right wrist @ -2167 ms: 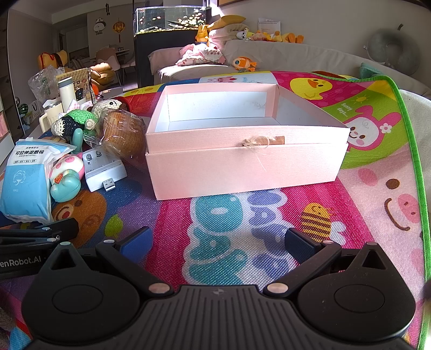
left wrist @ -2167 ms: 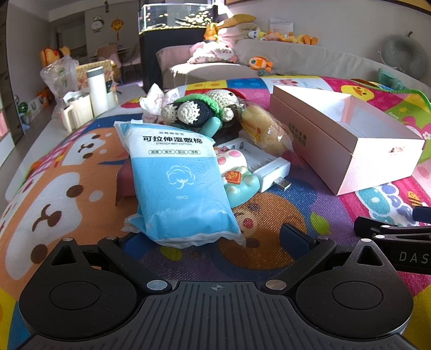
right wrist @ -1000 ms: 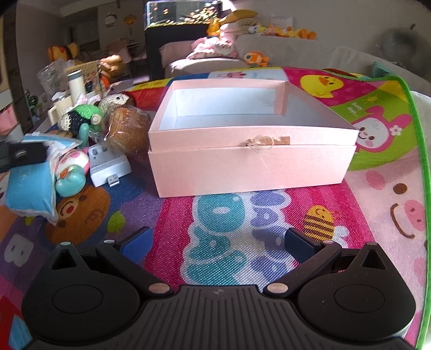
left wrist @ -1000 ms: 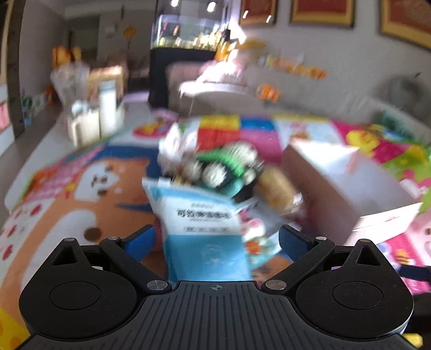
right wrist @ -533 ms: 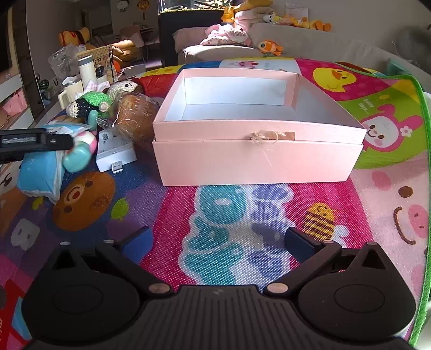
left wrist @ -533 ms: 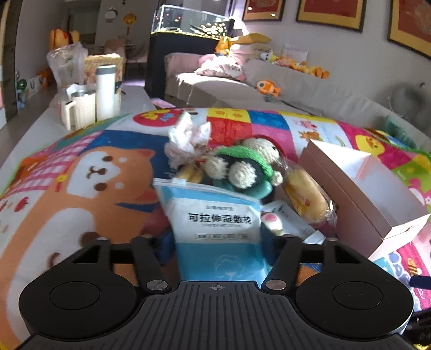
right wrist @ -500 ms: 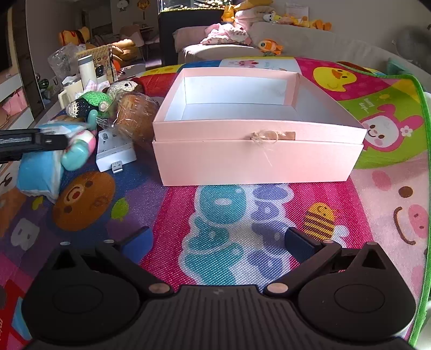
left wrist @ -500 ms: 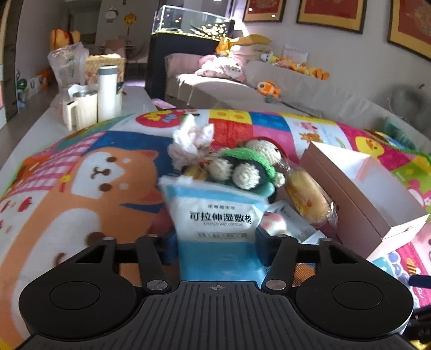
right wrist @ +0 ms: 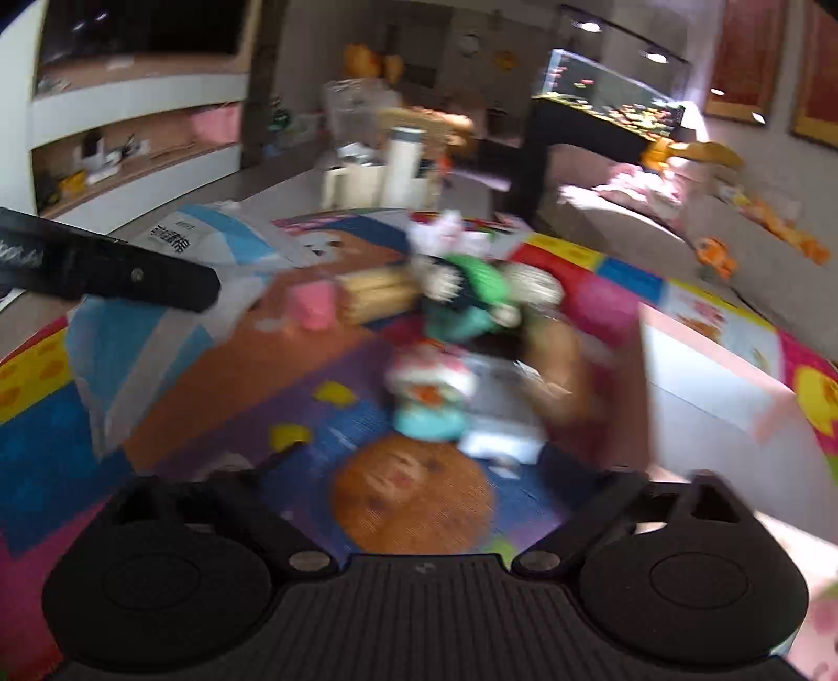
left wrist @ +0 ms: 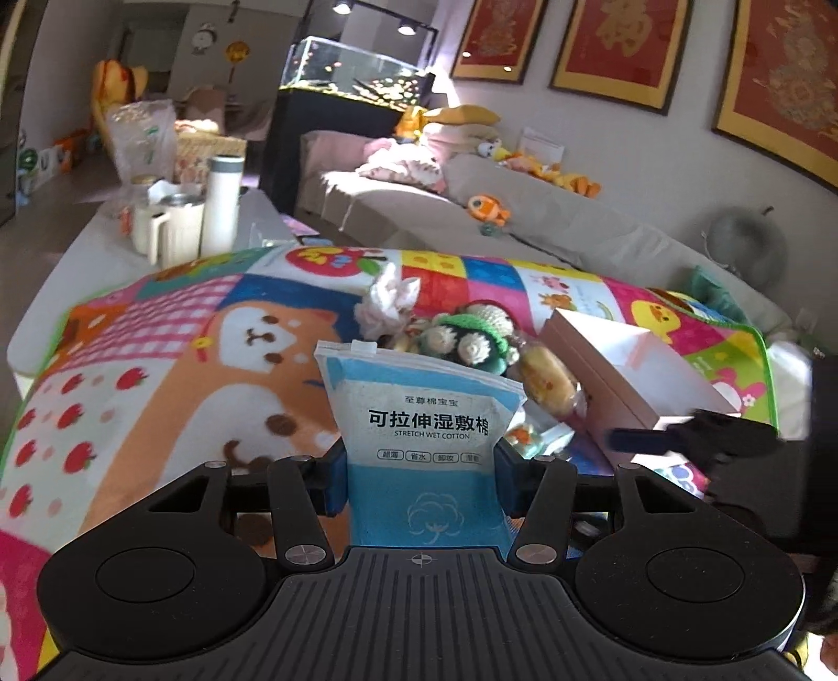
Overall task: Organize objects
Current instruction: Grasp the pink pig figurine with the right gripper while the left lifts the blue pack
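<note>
I have the blue-and-white cotton pack (left wrist: 419,445) standing nearly upright in my left gripper (left wrist: 421,482), its long axis running up and away from the camera with the sealed white top edge farthest out and the printed face toward me; the two blue pads (left wrist: 336,484) press on its lower sides, so the pack sits right between the fingers and lifted above the play mat (left wrist: 157,366). That mat is a bright cartoon patchwork, and beyond it I see a grey sofa (left wrist: 471,230) with soft toys, a fish tank (left wrist: 356,78) and red framed pictures (left wrist: 497,36) on the wall. Behind the pack lie a knitted doll (left wrist: 466,340) and a wrapped bun (left wrist: 550,387), with the open pink box (left wrist: 628,377) to their right. My right gripper (right wrist: 424,471) shows in a badly smeared view: its fingers look spread wide with nothing between them, over the mat just short of a small teal toy (right wrist: 429,403). In that same view the pack (right wrist: 209,241) appears at the upper left, pinched by the other gripper's dark finger (right wrist: 105,272)
</note>
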The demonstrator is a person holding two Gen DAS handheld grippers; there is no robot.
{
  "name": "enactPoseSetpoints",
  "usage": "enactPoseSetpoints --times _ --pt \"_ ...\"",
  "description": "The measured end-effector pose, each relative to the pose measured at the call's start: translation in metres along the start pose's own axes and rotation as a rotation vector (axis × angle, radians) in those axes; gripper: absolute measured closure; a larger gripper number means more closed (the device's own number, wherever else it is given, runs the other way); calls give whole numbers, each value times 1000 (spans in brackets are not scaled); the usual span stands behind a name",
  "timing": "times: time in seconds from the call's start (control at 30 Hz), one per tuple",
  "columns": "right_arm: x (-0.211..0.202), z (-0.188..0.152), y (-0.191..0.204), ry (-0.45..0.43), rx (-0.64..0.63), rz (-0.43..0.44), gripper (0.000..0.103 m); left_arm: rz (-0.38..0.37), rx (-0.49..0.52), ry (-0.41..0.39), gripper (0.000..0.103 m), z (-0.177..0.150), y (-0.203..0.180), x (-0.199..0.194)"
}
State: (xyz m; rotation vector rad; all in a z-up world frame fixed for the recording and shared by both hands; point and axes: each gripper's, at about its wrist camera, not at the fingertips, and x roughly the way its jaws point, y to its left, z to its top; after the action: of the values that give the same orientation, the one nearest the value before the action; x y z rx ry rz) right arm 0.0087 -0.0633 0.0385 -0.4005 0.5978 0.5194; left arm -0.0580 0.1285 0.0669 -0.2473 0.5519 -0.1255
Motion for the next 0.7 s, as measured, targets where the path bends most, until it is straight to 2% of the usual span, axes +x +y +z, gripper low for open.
enactPoseSetpoints --times 0.17,0.23,0.3,0.33,0.43,0.57,0.7 --pt "37 27 12 -30 -2 -104 28 -19 -24 24 46 -4 10 3" --pt "55 37 9 4 7 -94 35 -17 -31 32 46 -4 11 6" --pt "68 42 6 61 25 -75 54 -11 -39 35 46 -7 12 6" --pt "70 42 4 74 33 -73 54 -9 -42 35 46 -7 11 4" --pt "45 33 -2 58 47 -34 55 -7 -28 49 46 -8 7 0" --pt "-19 9 -23 12 91 25 56 -29 5 112 46 -10 -8 3" --pt "-90 -25 -58 -63 168 -32 56 -133 33 143 46 1 -44 12"
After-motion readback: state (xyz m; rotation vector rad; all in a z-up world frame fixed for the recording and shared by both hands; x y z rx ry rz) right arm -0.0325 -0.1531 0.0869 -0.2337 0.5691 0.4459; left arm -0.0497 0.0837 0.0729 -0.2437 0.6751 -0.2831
